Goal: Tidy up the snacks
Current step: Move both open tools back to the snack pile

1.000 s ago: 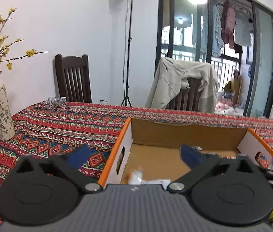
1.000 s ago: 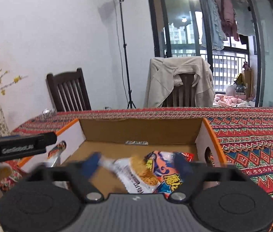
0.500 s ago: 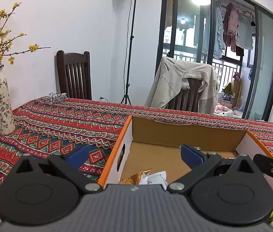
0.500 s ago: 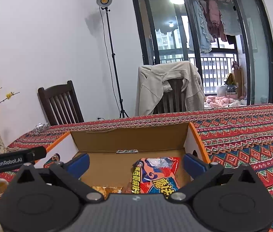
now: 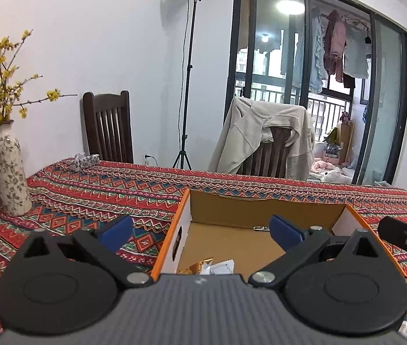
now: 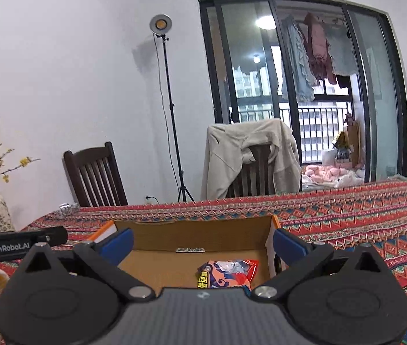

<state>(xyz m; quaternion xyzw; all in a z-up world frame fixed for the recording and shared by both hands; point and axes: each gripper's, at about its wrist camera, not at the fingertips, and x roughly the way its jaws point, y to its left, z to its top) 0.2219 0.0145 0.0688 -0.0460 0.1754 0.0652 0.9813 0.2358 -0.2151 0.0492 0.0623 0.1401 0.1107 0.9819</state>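
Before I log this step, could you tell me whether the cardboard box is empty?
Not empty. The cardboard box holds an orange snack packet lying on its floor; a gold wrapper shows too.

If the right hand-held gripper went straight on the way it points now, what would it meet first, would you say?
Probably the far wall of the box: the open right hand-held gripper points over the snack bag inside, though depth is hard to judge.
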